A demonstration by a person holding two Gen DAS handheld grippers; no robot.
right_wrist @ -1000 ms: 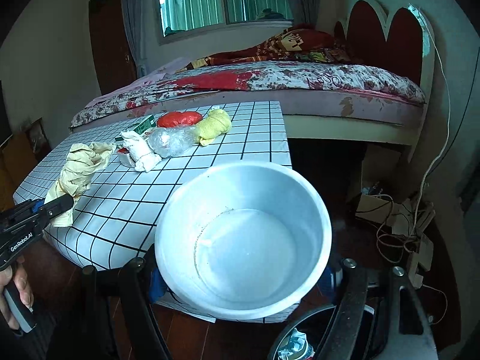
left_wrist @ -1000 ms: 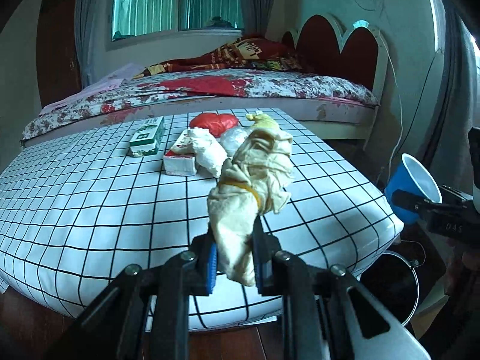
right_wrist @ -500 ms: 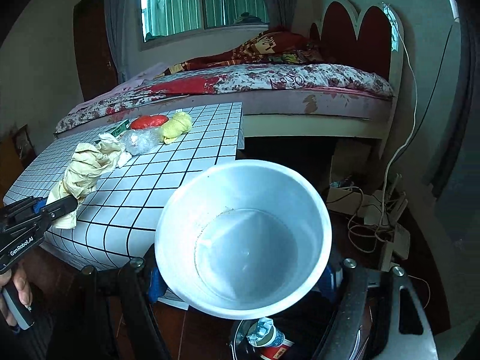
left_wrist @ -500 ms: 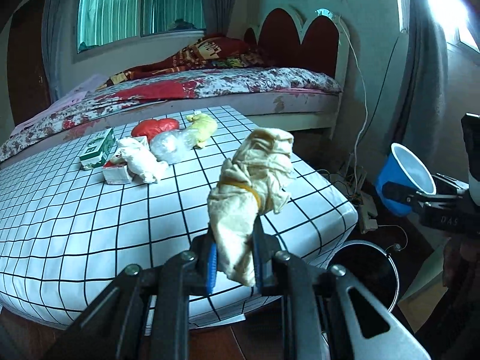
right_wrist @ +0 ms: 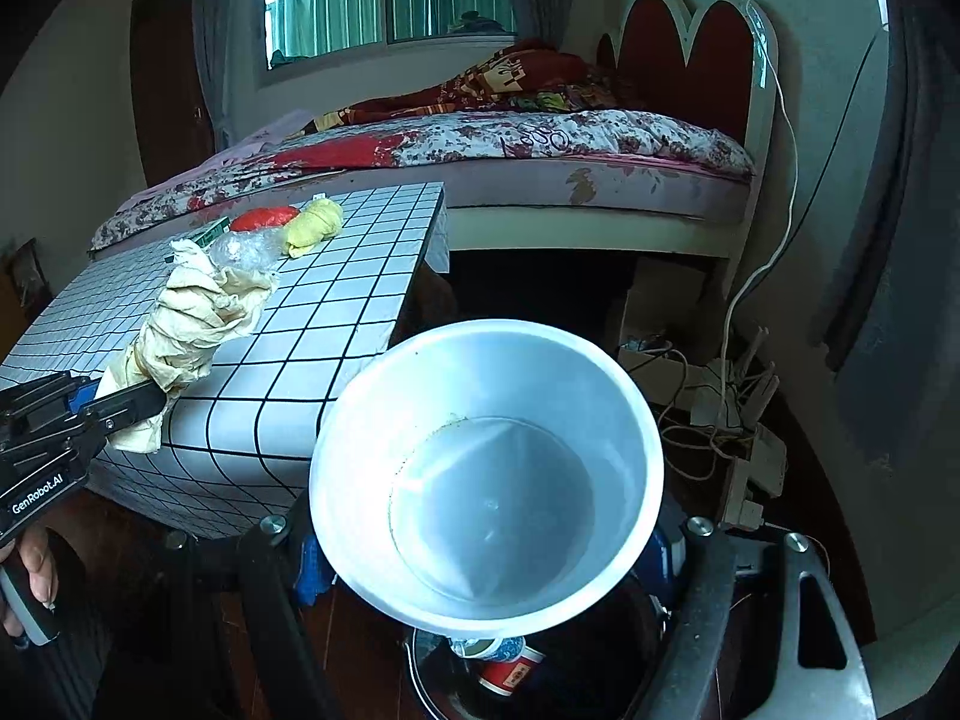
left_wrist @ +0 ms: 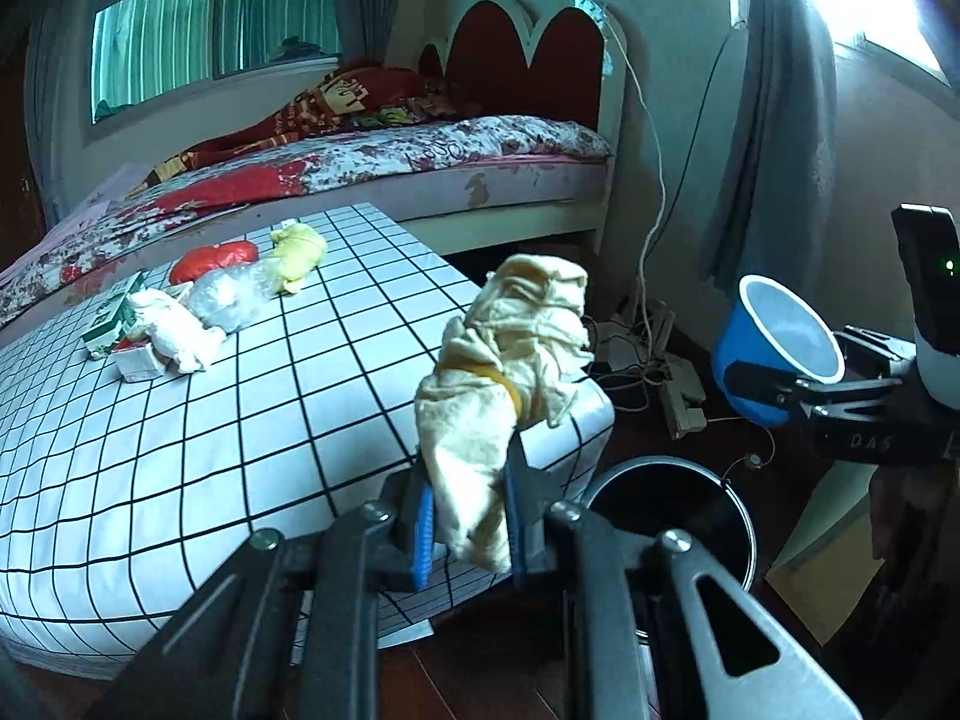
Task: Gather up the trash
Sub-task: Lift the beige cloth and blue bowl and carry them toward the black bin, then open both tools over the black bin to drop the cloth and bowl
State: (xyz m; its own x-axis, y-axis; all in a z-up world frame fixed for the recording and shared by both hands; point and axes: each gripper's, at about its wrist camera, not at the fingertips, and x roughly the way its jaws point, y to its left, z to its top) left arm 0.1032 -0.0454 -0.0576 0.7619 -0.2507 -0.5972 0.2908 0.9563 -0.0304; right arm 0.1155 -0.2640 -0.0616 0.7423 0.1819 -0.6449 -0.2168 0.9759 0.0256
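My left gripper is shut on a crumpled cream cloth bundle tied with a yellow band, held above the table's corner; it also shows in the right wrist view. My right gripper is shut on a blue paper cup, white inside, held over the black trash bin. The cup and bin also show in the left wrist view. On the checked table lie a yellow bundle, a red bag, a clear bag, a white wad and small cartons.
The bin on the dark wood floor holds a red and white cup. A bed stands behind the table. Cables and a power strip lie on the floor to the right. A curtain hangs at the right wall.
My left gripper has swung right with the cloth bundle, from over the table toward its corner and the bin. My right gripper with the cup has moved over the bin.
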